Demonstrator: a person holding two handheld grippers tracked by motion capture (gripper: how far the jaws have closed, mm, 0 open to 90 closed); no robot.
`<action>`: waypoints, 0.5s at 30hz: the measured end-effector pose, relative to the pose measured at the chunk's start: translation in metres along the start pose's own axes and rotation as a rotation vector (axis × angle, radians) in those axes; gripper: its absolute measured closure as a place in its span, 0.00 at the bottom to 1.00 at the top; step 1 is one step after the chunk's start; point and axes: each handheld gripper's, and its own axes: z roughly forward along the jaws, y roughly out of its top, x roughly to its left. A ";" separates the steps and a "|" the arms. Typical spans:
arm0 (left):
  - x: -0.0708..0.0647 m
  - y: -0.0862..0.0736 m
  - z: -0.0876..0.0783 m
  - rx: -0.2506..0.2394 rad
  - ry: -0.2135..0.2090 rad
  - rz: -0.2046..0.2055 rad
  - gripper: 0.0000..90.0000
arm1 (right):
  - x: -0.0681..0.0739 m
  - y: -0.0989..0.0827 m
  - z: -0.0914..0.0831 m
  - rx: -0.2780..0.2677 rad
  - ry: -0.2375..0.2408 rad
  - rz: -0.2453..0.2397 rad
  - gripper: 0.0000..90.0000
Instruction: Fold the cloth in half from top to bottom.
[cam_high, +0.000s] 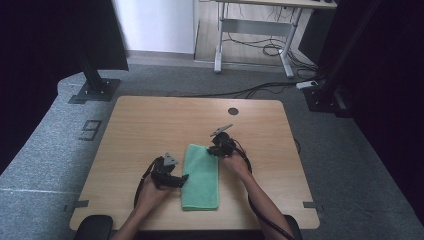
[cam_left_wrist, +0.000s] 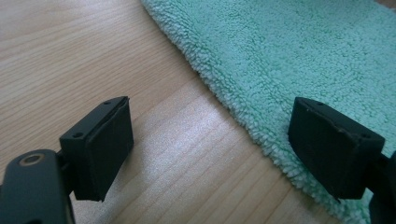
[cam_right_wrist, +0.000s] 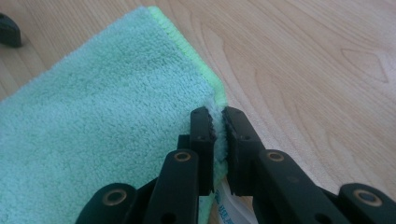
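A folded green towel (cam_high: 201, 177) lies flat on the wooden table (cam_high: 150, 125), a little right of the middle near the front. My right gripper (cam_high: 218, 148) is at the towel's far right corner, and its jaws are shut on the towel's edge (cam_right_wrist: 218, 122). My left gripper (cam_high: 181, 179) rests at the towel's left edge with its jaws wide apart. In the left gripper view one pad (cam_left_wrist: 103, 144) sits over bare wood and the other pad (cam_left_wrist: 332, 147) sits over the towel (cam_left_wrist: 299, 60), with nothing pinched between them.
A dark round hole (cam_high: 233, 111) marks the table's far side. Beyond the table stand black frame posts (cam_high: 92, 75) on grey carpet, cables, and a white desk frame (cam_high: 255, 30). Bare wood spreads left, right and behind the towel.
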 end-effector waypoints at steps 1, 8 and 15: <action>0.000 0.000 0.000 0.000 -0.001 0.000 0.16 | 0.002 0.002 -0.004 -0.004 0.001 0.009 0.91; 0.000 0.000 0.000 0.000 0.001 0.000 0.16 | 0.007 0.006 -0.024 -0.053 0.025 0.006 0.91; 0.000 0.000 0.000 0.001 0.004 -0.001 0.16 | 0.017 0.009 -0.044 -0.103 0.057 -0.016 0.91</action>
